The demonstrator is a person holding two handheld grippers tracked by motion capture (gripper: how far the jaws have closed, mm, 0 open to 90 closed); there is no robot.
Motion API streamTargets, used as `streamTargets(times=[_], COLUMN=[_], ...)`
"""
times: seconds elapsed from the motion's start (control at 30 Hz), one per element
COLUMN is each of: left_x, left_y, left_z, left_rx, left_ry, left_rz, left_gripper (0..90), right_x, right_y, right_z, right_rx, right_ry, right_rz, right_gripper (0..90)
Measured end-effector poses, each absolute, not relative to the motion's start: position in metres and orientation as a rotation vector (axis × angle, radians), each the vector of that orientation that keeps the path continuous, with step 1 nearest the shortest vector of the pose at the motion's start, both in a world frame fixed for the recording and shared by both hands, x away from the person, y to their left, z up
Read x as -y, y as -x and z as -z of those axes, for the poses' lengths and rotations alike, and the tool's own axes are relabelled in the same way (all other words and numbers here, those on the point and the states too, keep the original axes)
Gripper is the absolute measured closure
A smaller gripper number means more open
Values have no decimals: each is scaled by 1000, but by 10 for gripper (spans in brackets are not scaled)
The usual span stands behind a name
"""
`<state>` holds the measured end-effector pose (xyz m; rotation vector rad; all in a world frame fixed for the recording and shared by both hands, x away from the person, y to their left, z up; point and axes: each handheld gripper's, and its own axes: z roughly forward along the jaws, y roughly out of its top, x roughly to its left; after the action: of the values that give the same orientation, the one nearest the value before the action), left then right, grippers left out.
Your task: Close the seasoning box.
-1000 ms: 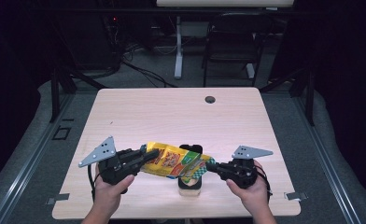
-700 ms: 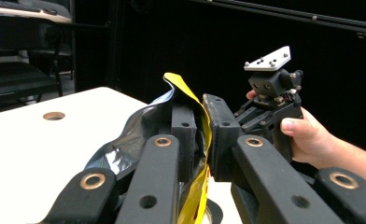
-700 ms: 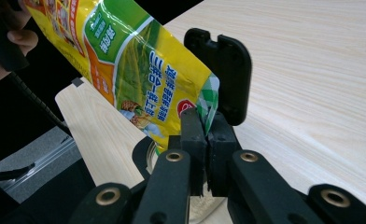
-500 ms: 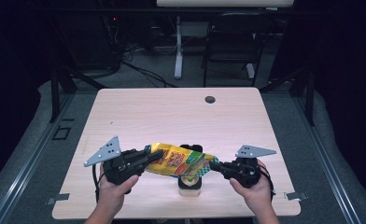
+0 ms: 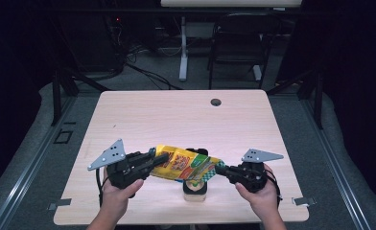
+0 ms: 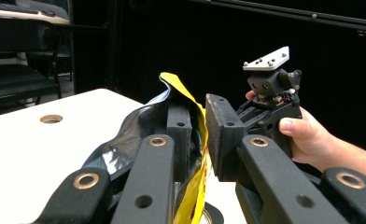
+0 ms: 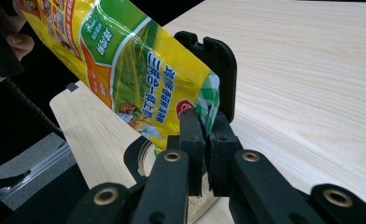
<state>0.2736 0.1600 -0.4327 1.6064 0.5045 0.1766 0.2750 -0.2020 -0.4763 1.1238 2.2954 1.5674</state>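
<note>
1. Grippers: two. The left gripper [image 5: 153, 160] is held in the person's left hand [image 5: 120, 191], the right gripper [image 5: 223, 169] in the right hand [image 5: 259, 195]. Each carries one grey three-cornered plate.
2. Snack bag [image 5: 183, 164]: one, yellow and green foil with printed lettering. It hangs between the two grippers, clear of the tabletop, over the near middle of the table [image 5: 176, 115].
3. Left gripper jaws: spread around the bag's open end. In the left gripper view one jaw lies inside against the dark inner foil [image 6: 139, 126]; the other stands outside the yellow edge with a gap beside it.
4. Right gripper jaws: pressed together, pinching the bag's green-checked corner [image 7: 208, 100].
5. Container [image 5: 194, 188]: one, round and open-topped with a black lid hinged behind it, directly beneath the bag and near the table's front edge. Pale contents; what they are cannot be told.
6. Cable hole [image 5: 216, 102]: one, near the far edge.
7. Open room: the far half of the tabletop and both side margins are bare wood.
8. Chair [image 5: 236, 45]: one, on the floor beyond the table.
</note>
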Motion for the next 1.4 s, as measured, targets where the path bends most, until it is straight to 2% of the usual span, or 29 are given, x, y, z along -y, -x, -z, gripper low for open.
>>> streamTargets(times=[0.7, 1.4], left_x=[-167, -159], left_y=[-276, -272], left_z=[440, 429], left_rx=[-533, -495], left_ry=[-1598, -1628], left_rz=[-168, -184], left_gripper=[804, 805], right_x=[201, 201], right_y=[-272, -274], right_z=[472, 476], right_rx=[-2266, -2290], right_ry=[-1108, -1121], right_rz=[-1598, -1563], right_gripper=[869, 865])
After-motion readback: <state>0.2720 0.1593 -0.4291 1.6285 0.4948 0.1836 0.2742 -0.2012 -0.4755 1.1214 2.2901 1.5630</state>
